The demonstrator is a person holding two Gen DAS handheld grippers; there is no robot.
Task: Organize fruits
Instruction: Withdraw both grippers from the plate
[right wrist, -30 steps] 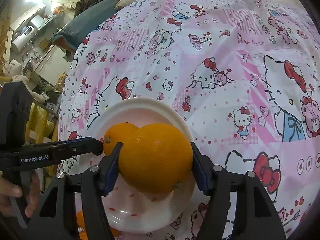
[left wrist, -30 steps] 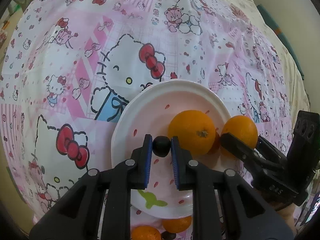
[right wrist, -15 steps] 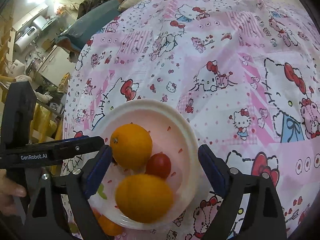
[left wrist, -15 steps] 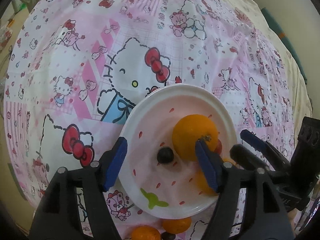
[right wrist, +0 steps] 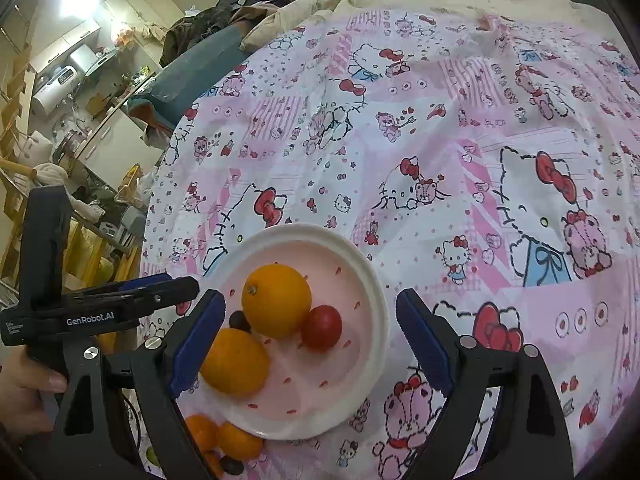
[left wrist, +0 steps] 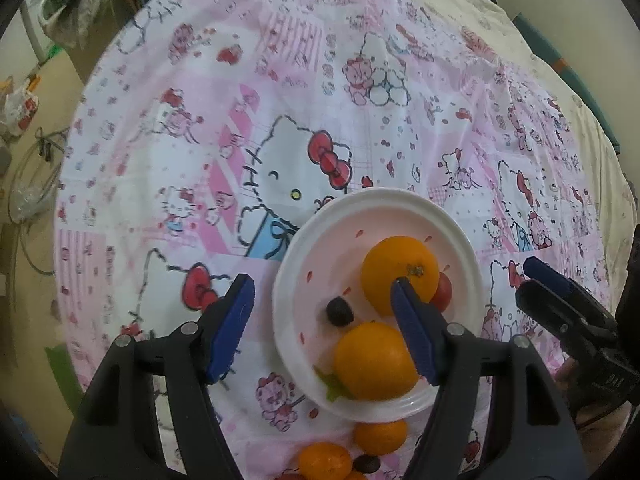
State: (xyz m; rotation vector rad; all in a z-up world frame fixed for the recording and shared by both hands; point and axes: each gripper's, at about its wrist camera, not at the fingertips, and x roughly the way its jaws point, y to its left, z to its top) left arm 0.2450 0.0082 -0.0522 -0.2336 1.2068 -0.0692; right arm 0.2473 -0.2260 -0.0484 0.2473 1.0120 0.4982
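A white plate [left wrist: 304, 248] [right wrist: 372, 280] lies on the Hello Kitty cloth. It holds two oranges [left wrist: 400, 264] [left wrist: 372, 360], a red tomato [right wrist: 322, 327] and a dark grape [left wrist: 339, 311]. In the right wrist view the oranges show at the plate's left [right wrist: 277, 300] [right wrist: 234, 362]. My left gripper [left wrist: 326, 328] is open and empty above the plate's near left part. My right gripper [right wrist: 308, 344] is open and empty above the plate. Small oranges [left wrist: 380, 436] [left wrist: 325, 460] and a dark grape [left wrist: 366, 464] lie on the cloth just in front of the plate.
The pink patterned cloth [left wrist: 280, 120] covers a bed that stretches far behind the plate. A room with cabinets and clutter [right wrist: 72, 92] lies off the left edge. The right gripper's body [left wrist: 576, 320] shows at the right of the left wrist view.
The left gripper opened and released the grape onto the plate. The right gripper opened and released an orange onto the plate. Both grippers pulled back and up.
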